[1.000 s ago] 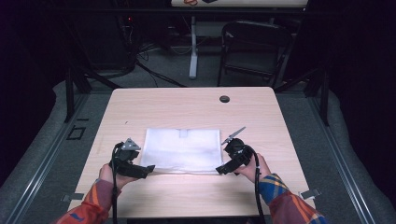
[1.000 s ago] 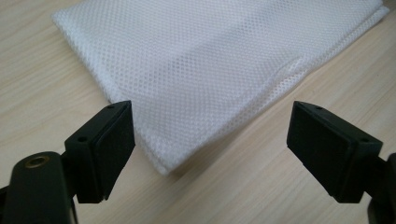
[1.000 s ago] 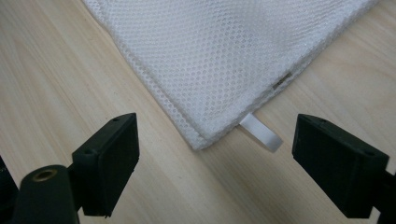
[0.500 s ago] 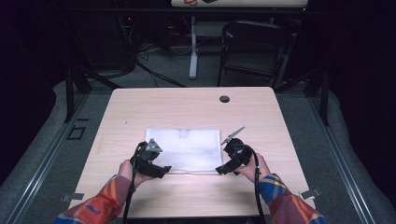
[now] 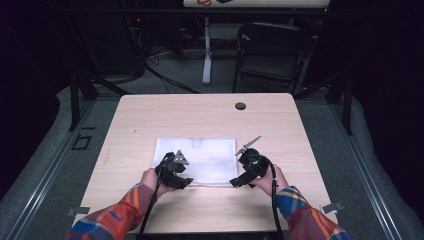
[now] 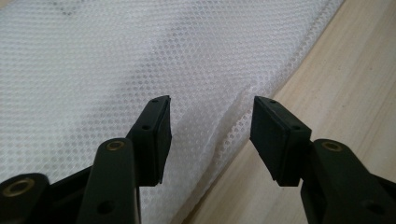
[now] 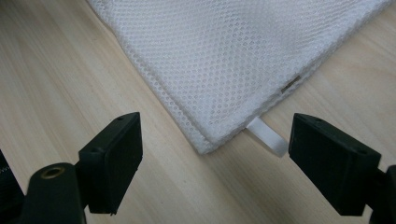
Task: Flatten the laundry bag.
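A white mesh bag point(image 5: 200, 159) lies flat on the wooden table point(image 5: 210, 120), near its front middle. My left gripper point(image 5: 186, 182) is open over the bag's near left edge; in the left gripper view the mesh bag point(image 6: 116, 70) fold runs between the two fingers point(image 6: 156, 135). My right gripper point(image 5: 235, 182) is open at the bag's near right corner. In the right gripper view that corner of the mesh bag point(image 7: 224, 70) and a small white tab point(image 7: 267, 136) lie between the widely spread jaws.
A small dark round grommet point(image 5: 240, 106) sits near the table's far edge. A folding chair point(image 5: 272, 50) and a white table leg point(image 5: 207, 47) stand on the floor behind. Bare wood surrounds the bag on all sides.
My left gripper has slid right along the bag's near edge, from the left corner inward. The right gripper has stayed at the near right corner.
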The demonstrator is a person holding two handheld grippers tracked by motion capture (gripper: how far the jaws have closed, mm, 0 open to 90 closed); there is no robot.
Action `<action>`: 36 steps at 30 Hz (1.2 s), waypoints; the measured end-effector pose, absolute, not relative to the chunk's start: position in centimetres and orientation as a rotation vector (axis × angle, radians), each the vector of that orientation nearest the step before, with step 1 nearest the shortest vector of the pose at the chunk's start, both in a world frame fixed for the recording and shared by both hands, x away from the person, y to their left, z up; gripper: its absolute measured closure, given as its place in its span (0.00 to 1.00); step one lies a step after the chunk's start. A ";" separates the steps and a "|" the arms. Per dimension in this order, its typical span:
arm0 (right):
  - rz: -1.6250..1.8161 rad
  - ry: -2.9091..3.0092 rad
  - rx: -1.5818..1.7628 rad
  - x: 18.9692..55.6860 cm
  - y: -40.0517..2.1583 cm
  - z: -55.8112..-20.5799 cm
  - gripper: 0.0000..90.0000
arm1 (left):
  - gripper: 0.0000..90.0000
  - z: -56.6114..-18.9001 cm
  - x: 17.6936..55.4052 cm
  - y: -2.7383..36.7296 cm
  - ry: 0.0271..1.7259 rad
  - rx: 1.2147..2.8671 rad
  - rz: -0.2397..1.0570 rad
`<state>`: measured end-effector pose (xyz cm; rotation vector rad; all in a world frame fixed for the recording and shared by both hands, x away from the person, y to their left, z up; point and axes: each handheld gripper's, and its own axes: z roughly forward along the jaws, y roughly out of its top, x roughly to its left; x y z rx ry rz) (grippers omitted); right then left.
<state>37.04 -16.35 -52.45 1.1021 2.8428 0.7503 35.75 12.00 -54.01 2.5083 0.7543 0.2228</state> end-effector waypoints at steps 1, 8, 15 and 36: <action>0.758 2.835 1.110 37.0 -16.3 -52.5 0.19 | 0.56 -54.2 35.9 11.8 0.747 2.516 0.215; 0.765 2.833 1.112 36.9 -16.4 -52.5 0.20 | 0.71 -55.1 36.2 11.1 0.717 2.563 0.185; 0.765 2.839 1.104 36.8 -16.2 -52.5 0.21 | 0.85 -55.5 36.2 10.9 0.696 2.599 0.216; 0.801 2.834 0.952 35.3 -14.3 -52.0 0.73 | 0.98 -54.2 36.1 11.7 0.692 2.515 0.304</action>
